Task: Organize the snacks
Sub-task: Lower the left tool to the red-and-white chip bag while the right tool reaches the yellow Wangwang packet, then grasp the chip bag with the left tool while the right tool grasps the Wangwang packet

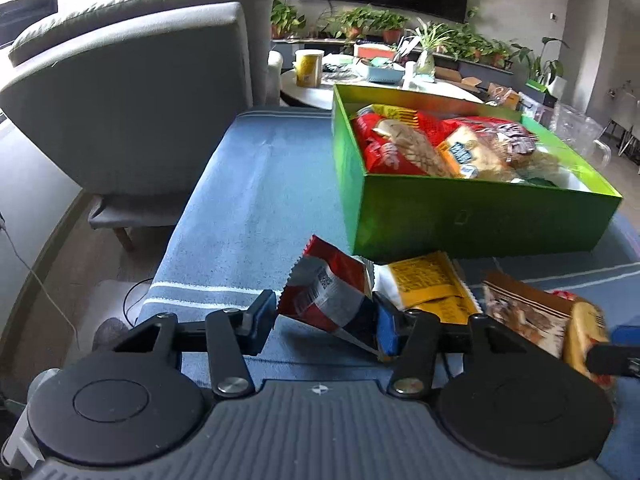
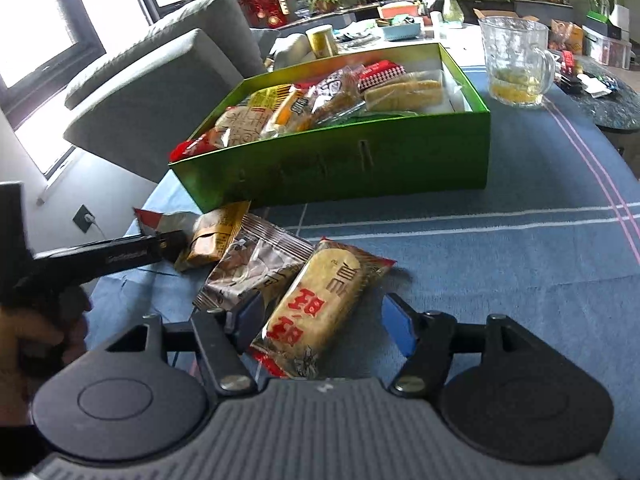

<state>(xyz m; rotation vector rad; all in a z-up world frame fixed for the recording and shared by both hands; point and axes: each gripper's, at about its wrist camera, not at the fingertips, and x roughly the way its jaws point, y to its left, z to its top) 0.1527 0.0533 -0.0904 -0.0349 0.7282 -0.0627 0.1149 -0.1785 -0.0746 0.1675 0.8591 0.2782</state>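
I am holding a two-finger gripper in each hand over a table covered in a blue striped cloth (image 2: 500, 248), where a few snack packets are lying loose in front of an open green cardboard box (image 2: 360, 160) that is already crowded with wrapped snacks. My left gripper (image 1: 326, 320) is clamping a small red and silver foil packet (image 1: 328, 292) near the left edge of the table, its blue pads pressing on both sides of the lower part while the crimped top is sticking up and away toward the box. I judge this packet to be light, crinkly and a little slippery, so squeezing across its flat middle rather than its thin sealed edge looks safest. Just to its right are lying a yellow wrapped bar (image 1: 432, 284) and a brown and clear plastic packet (image 1: 524, 312), overlapping each other. My right gripper (image 2: 320, 316) is standing open around a long oval rice cracker in a clear wrapper with red characters (image 2: 316, 304), the pads on either side but not pressing. The cracker's long axis is running from the near end, between my jaws, away and slightly right toward the box. It looks light, stiff and brittle, so I would close gently across its narrow width near the middle. In my right camera view, the left gripper (image 2: 172, 244) is showing at the left, held by a hand (image 2: 36, 332).
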